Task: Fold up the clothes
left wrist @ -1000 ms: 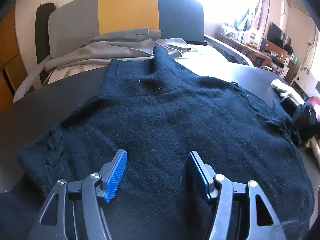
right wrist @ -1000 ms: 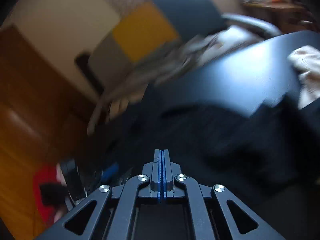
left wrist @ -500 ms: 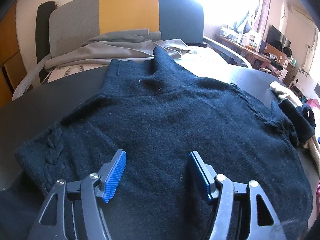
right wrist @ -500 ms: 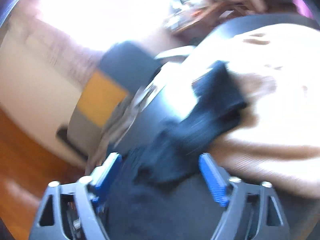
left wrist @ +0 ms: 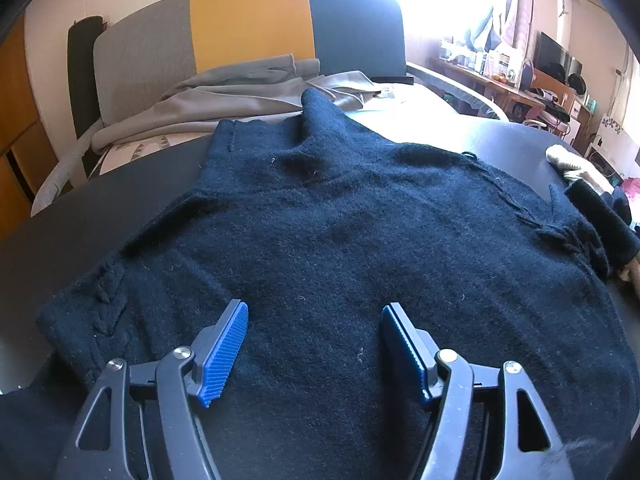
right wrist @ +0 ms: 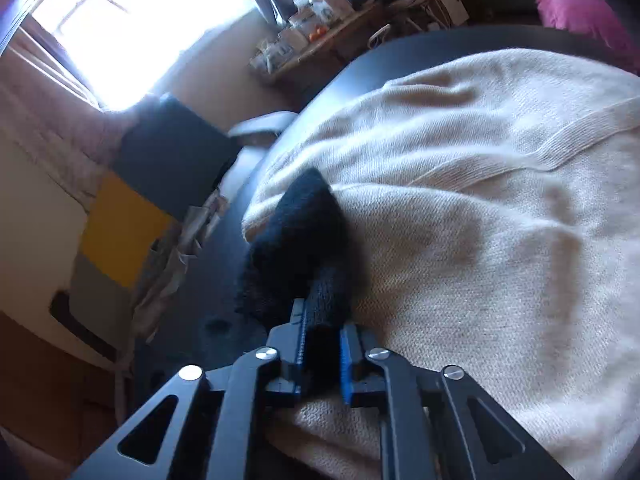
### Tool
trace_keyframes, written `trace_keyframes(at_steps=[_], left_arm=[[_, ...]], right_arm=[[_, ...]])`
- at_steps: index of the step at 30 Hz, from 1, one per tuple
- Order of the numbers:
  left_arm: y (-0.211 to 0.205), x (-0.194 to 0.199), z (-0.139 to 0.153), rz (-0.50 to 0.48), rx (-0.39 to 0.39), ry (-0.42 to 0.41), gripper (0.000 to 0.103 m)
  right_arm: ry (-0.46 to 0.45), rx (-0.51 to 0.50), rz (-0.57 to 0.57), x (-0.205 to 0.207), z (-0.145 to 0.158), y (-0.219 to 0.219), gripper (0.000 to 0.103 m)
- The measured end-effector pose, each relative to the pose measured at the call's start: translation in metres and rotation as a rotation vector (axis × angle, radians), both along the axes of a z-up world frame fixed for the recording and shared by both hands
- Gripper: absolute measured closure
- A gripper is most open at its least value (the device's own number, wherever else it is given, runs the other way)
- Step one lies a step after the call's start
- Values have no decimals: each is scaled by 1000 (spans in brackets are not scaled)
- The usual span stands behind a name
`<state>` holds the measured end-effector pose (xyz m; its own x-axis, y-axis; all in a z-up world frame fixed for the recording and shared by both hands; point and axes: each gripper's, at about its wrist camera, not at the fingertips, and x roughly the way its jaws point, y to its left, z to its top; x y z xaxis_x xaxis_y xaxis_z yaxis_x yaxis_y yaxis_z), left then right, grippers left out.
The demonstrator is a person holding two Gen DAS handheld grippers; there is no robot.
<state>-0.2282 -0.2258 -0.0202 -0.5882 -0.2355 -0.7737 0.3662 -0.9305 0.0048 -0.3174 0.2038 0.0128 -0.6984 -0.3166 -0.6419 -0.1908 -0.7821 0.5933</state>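
Sweater (left wrist: 340,240): laid flat, neck pointed away.
Left gripper (left wrist: 314,344): spread wide above it.
Right gripper (right wrist: 322,344): closing on sleeve (right wrist: 298,236).

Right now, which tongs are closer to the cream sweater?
Right. The right tongs pinch a dark sleeve lying on the cream sweater; the left tongs hover over the dark sweater's middle.

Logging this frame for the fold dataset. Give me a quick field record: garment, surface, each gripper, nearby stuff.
garment: dark navy sweater, spread flat
surface: black table
left gripper: open, nothing between the pads, over the sweater's near part
right gripper: closing on the sweater sleeve
under sleeve: cream knit garment
behind table: chair with grey clothes draped on it
fold status: not yet folded
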Motion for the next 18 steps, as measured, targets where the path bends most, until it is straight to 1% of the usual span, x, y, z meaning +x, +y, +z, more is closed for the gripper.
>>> trace_keyframes(at_steps=[3, 5, 8, 11, 13, 14, 15, 16, 18], left_arm=[[-1, -2, -1, -2, 0, 1, 32], [-2, -3, -1, -4, 1, 2, 32], [-2, -2, 0, -4, 4, 4, 32], [-3, -3, 1, -4, 10, 1, 32], [-7, -2, 4, 4, 37, 1, 34], [-10, -1, 6, 11, 63, 5, 35], [-15, 5, 10, 29, 130, 23, 40], [-22, 13, 15, 41, 213, 58, 42], [-34, 28, 23, 66, 369, 124, 42]], right_arm=[[39, 37, 18, 1, 16, -4, 88], [78, 60, 57, 1, 32, -11, 89], [123, 45, 167, -3, 51, -37, 89], [137, 2, 308, 2, 58, -86, 89], [143, -29, 404, 6, 61, -121, 89], [140, -41, 463, 10, 60, -145, 89], [135, -49, 507, 14, 58, -164, 89], [126, -65, 546, 19, 55, -182, 89], [106, -93, 628, 29, 46, -219, 89]])
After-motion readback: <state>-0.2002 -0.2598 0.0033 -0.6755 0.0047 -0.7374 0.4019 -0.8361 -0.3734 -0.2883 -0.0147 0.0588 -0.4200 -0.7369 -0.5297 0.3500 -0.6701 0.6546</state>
